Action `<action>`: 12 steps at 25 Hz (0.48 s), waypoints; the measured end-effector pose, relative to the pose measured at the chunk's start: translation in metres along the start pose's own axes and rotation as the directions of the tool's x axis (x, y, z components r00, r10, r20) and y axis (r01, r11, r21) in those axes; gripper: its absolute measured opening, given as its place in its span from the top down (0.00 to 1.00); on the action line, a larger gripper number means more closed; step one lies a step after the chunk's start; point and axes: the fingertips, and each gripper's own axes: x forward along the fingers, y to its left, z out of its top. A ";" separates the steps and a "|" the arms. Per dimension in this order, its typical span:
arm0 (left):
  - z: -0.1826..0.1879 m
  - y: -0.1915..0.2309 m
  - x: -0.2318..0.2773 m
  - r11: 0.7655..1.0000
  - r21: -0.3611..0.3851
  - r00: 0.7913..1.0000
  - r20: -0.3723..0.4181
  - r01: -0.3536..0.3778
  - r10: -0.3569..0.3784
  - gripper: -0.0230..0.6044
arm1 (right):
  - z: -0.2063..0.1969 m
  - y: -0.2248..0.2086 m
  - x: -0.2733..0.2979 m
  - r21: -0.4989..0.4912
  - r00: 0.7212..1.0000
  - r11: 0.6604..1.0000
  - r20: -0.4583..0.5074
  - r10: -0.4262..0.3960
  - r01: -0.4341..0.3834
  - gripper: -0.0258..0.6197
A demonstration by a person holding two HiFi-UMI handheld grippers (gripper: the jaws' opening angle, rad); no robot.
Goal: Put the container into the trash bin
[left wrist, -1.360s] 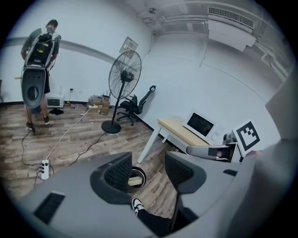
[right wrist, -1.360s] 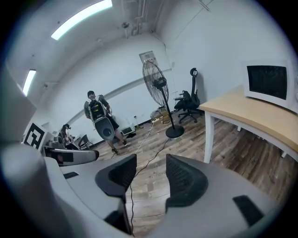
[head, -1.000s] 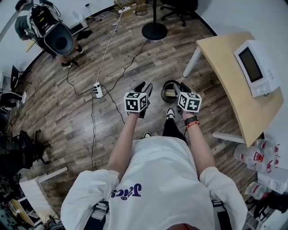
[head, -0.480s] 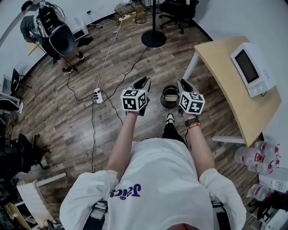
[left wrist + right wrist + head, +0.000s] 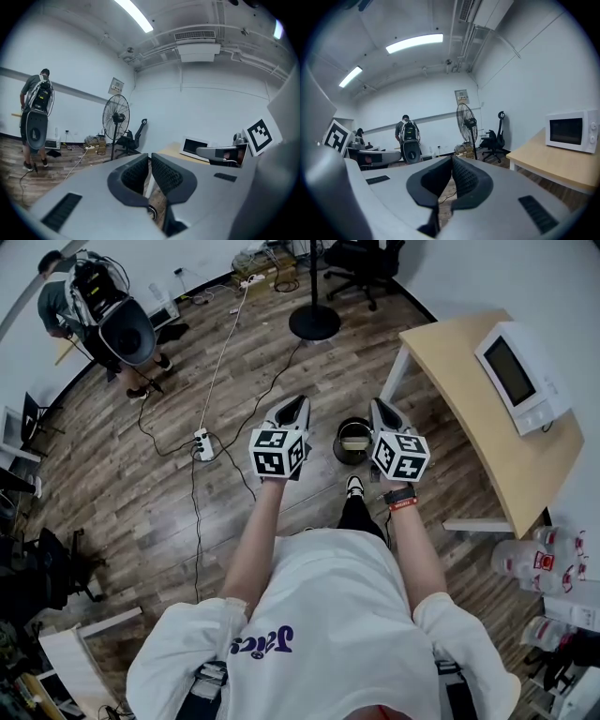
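Jaws on both tools are pressed together, with nothing between them. The left tool (image 5: 292, 407) and the right tool (image 5: 382, 409) are held out in front of the person at about the same height, side by side but apart. Each points away from the body and only slightly downward. The left gripper view shows its ribbed pads meeting at the tips, with only the room beyond. The right gripper view shows the same (pads closed edge to edge, empty).

In the head view the bin (image 5: 339, 448), black and round, stands on the wood floor (image 5: 141, 484), below and between the two tools and just ahead of a shoe (image 5: 354, 486). The container (image 5: 354, 439) lies inside it, a pale tan shape against the dark wall. Neither tool touches the bin or the container.

To the right, a light wooden table (image 5: 469, 381) carries a white microwave (image 5: 514, 376). A fan (image 5: 314, 322) stands farther off across the floor, with an office chair (image 5: 361, 259) beyond it. A white power strip (image 5: 203, 439) lies on the floor to the left of the left tool, with cables running from it. A second person (image 5: 94, 306) with a pack on the back stands well off at the upper left. Bottles (image 5: 548, 563) cluster at the lower right edge.
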 end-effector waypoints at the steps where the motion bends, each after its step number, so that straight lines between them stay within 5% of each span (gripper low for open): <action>1: 0.002 0.000 -0.001 1.000 0.000 1.000 0.006 -0.001 0.001 0.90 | 0.002 0.000 -0.001 -0.003 1.000 1.000 0.006 -0.001 0.001 0.94; 12: 0.017 0.009 -0.006 1.000 0.025 0.999 0.047 -0.004 0.003 0.92 | 0.007 0.007 0.004 -0.002 0.999 1.000 0.033 -0.006 0.006 0.94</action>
